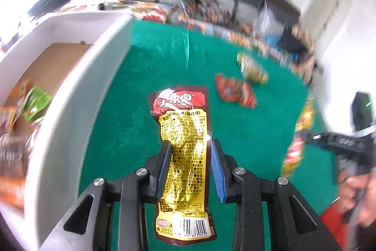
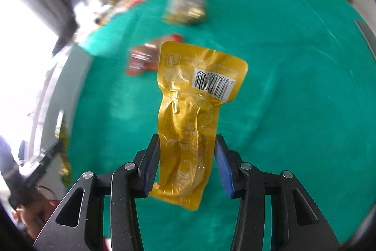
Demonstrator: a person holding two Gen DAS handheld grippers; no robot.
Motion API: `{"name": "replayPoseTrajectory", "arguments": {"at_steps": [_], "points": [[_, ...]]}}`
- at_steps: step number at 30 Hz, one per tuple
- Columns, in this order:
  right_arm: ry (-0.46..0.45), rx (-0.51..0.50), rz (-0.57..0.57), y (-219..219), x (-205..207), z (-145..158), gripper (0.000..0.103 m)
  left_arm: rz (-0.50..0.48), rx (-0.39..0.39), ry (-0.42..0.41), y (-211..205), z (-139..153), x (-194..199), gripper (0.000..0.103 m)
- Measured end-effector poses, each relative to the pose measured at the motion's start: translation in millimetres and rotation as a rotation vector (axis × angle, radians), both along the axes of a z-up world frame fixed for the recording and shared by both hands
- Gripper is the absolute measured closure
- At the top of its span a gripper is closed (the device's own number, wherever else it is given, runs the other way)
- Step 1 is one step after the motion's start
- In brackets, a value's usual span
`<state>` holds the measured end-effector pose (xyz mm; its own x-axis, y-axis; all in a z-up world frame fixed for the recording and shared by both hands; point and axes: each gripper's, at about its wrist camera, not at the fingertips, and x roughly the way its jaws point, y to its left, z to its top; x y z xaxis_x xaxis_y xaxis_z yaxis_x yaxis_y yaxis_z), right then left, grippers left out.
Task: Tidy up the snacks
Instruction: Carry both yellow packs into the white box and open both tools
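My left gripper [image 1: 190, 145] is shut on a gold and dark red snack pouch [image 1: 182, 133], held above the green table cloth [image 1: 145, 86] beside a white box [image 1: 77, 91]. My right gripper [image 2: 186, 140] is shut on a plain yellow snack pouch [image 2: 190, 109] with a barcode, held above the cloth [image 2: 293, 86]. The right gripper also shows at the right edge of the left wrist view [image 1: 333, 142], with the yellow pouch [image 1: 298, 140] hanging from it.
The white box holds several snack packs, among them a green one [image 1: 35, 105]. A red pack [image 1: 235, 91] and a gold pack [image 1: 252, 68] lie on the cloth; they also show in the right wrist view, red [image 2: 143, 58] and gold [image 2: 185, 8]. A patterned cloth [image 1: 211, 15] lies beyond.
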<state>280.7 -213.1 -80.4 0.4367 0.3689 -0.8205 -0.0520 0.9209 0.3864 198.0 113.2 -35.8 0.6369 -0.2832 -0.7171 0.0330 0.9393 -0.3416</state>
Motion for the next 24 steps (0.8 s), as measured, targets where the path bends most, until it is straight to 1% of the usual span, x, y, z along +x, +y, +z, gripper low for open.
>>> {"name": "replayPoseTrajectory", "arguments": {"at_steps": [1,3,4,6,7,9,10,12,13,14,15,16,17,18,19,20,21,22,24], "points": [[-0.021,0.030,0.029,15,1,13,0.056,0.028,-0.042,-0.024,15,15,-11,0.070],[-0.060,0.085,0.093,50,3,41,0.056,0.081,-0.089,-0.074,44,43,-30,0.070],[-0.084,0.112,0.133,72,4,57,0.056,0.113,-0.099,-0.105,63,60,-42,0.070],[-0.122,0.170,0.218,116,0,84,0.055,0.175,-0.093,-0.147,98,85,-63,0.070],[-0.138,0.205,0.273,143,-2,100,0.055,0.201,-0.082,-0.155,114,93,-70,0.070],[-0.149,0.258,0.377,194,-7,122,0.055,0.279,-0.024,-0.155,152,106,-85,0.070],[-0.145,0.280,0.432,223,-10,131,0.055,0.307,0.017,-0.149,165,107,-86,0.069],[-0.121,0.298,0.517,274,-16,136,0.055,0.369,0.098,-0.118,194,101,-89,0.069],[-0.105,0.299,0.548,300,-19,134,0.054,0.397,0.126,-0.094,208,92,-87,0.064],[-0.093,0.292,0.570,320,-21,129,0.051,0.417,0.149,-0.062,224,79,-81,0.048],[-0.075,0.280,0.596,341,-22,121,0.049,0.434,0.166,-0.030,235,65,-77,0.038],[-0.044,0.261,0.621,363,-22,109,0.045,0.451,0.179,0.018,245,50,-71,0.022],[-0.021,0.255,0.629,373,-25,99,0.039,0.464,0.185,0.063,251,37,-67,0.021],[-0.012,0.249,0.626,376,-26,92,0.039,0.472,0.171,0.118,258,22,-63,0.021],[-0.026,0.243,0.606,372,-29,86,0.039,0.472,0.132,0.161,261,7,-61,0.021],[-0.049,0.239,0.586,360,-30,84,0.034,0.470,0.102,0.172,262,2,-62,0.021],[-0.081,0.218,0.566,346,-33,82,0.032,0.474,0.072,0.166,261,-2,-66,0.021],[-0.113,0.179,0.546,330,-29,80,0.031,0.484,0.063,0.149,257,-4,-68,0.021],[-0.200,0.062,0.479,284,-23,72,0.031,0.493,0.076,0.105,244,-1,-73,0.021]]}}
